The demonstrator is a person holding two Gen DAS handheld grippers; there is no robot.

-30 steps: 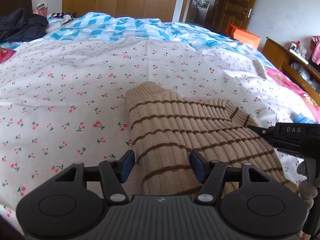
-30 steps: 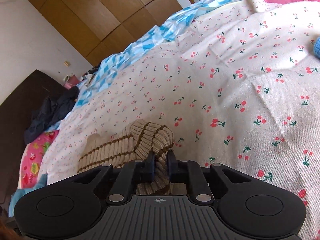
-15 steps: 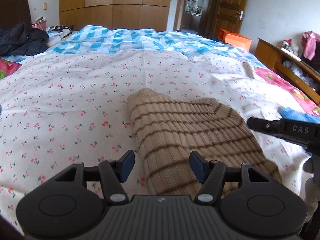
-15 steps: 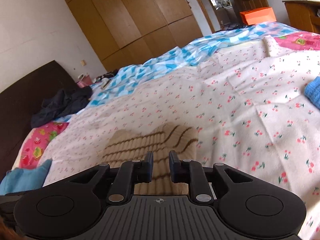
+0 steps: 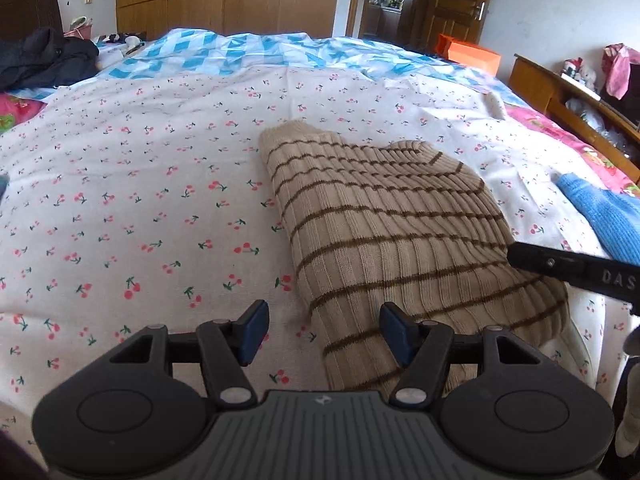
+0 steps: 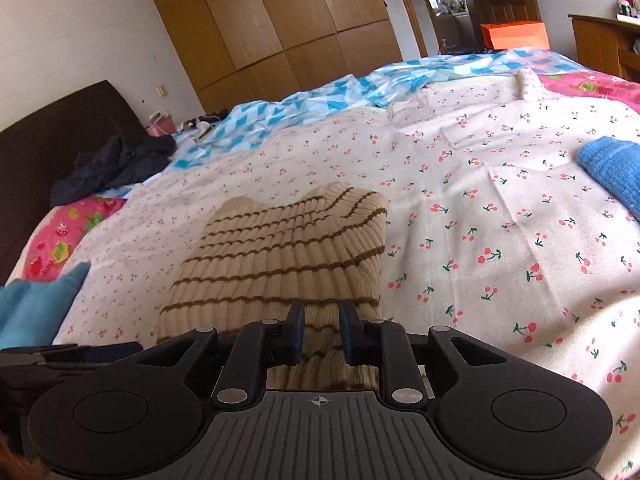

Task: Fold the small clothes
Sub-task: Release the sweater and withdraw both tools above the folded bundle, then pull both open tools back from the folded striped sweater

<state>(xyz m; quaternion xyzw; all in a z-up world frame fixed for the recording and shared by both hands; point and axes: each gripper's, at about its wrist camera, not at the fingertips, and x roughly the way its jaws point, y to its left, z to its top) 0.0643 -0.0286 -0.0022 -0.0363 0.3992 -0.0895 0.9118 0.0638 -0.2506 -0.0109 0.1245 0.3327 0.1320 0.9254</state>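
A beige ribbed sweater with brown stripes lies folded on the cherry-print bedspread. My left gripper is open and empty, its jaws wide apart over the sweater's near left edge. In the right wrist view the same sweater lies just ahead. My right gripper has its jaws slightly apart over the sweater's near edge, with no fabric pinched between them. One right finger shows at the right of the left wrist view.
A blue knit garment lies on the bed to the right, also in the right wrist view. A dark jacket lies far left. A blue cushion sits at the left. A wooden cabinet stands beside the bed.
My right gripper let go of the sweater, its jaws parting a little, and pulled back and up. My left gripper stayed open and drew back slightly. The sweater now lies flat.
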